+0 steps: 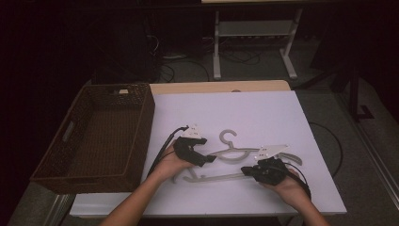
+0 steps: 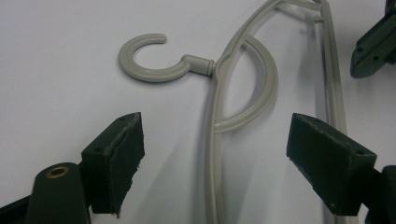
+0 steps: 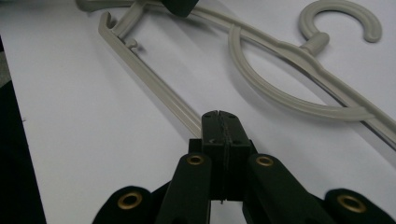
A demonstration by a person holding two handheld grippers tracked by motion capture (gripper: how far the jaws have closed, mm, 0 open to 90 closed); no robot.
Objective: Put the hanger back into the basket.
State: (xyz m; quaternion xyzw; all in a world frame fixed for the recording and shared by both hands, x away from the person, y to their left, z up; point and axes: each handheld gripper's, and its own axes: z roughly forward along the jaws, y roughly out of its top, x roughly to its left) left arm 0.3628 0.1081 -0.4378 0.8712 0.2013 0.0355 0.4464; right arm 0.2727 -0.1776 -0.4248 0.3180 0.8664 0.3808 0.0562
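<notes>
High view: a grey plastic hanger (image 1: 234, 151) lies at frame centre on the white table (image 1: 263, 113). The right gripper (image 3: 219, 122) is clamped fully on the hanger's thin lower bar; the left gripper (image 2: 212, 154) stands wide open astride one arm, touching nothing. Lifted by one end only, the hanger would likely swing or twist free, missing the basket (image 1: 101, 134) at left.

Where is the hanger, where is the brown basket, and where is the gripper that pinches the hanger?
hanger (image 2: 149, 70), left gripper view, on its hook.
basket (image 1: 141, 101), high view, on its right rim.
right gripper (image 3: 220, 122), right gripper view, at its closed tips on the hanger's bar.
</notes>
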